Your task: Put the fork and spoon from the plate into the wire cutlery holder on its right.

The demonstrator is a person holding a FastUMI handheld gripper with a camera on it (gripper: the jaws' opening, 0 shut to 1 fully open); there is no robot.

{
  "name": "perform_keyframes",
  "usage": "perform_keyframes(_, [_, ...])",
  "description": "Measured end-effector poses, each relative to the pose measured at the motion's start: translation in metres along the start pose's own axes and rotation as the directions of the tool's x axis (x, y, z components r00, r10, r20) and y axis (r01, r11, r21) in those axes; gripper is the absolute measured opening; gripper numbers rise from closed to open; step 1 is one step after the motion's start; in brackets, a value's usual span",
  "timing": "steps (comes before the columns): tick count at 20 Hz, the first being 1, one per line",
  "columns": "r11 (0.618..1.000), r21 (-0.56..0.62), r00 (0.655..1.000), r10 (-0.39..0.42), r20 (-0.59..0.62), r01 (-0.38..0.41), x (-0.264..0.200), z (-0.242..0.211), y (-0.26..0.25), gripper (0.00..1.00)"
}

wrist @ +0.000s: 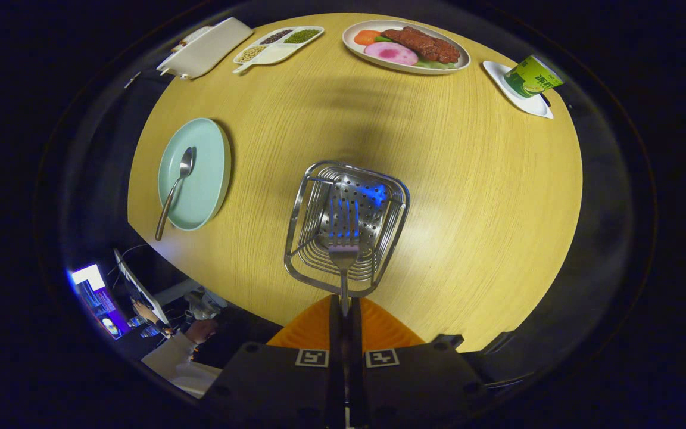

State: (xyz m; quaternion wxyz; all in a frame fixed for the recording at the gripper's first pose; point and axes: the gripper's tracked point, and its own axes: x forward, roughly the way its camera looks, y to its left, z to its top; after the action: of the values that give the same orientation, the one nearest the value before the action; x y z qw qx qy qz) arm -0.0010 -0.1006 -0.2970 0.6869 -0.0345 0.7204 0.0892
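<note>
Fork [343, 238] in tongs [345, 307] over holder [295, 238]

Fork [343, 238] between the closed fingers [334, 316], seemingly over the wire holder [346, 226]; spoon [175, 190] on plate [209, 179] leftward.

Round table [468, 196] — plates, holder [346, 229], perhaps a cup [532, 76]

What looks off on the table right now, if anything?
Little. The green cup lies tipped on its side on a white saucer at the far edge; no spill visible. The spoon overhangs the plate rim. The gripper is shut on the fork, tines over the wire cutlery holder.
</note>
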Motion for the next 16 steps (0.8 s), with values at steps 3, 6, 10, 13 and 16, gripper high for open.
perform_keyframes(3, [1.000, 0.025, 1.000, 0.009, 0.010, -0.009, -0.004, 0.004, -0.001, 0.13])
perform_keyframes(6, [0.999, 0.044, 0.999, 0.014, 0.046, -0.016, -0.011, 0.005, -0.002, 0.23])
perform_keyframes(10, [0.993, 0.110, 0.987, 0.034, 0.155, -0.051, -0.031, 0.023, -0.004, 0.63])
perform_keyframes(13, [0.985, 0.148, 0.970, 0.055, 0.238, -0.092, -0.052, 0.032, -0.003, 0.81])
perform_keyframes(16, [0.977, 0.170, 0.953, 0.071, 0.294, -0.126, -0.065, 0.036, -0.001, 0.81])
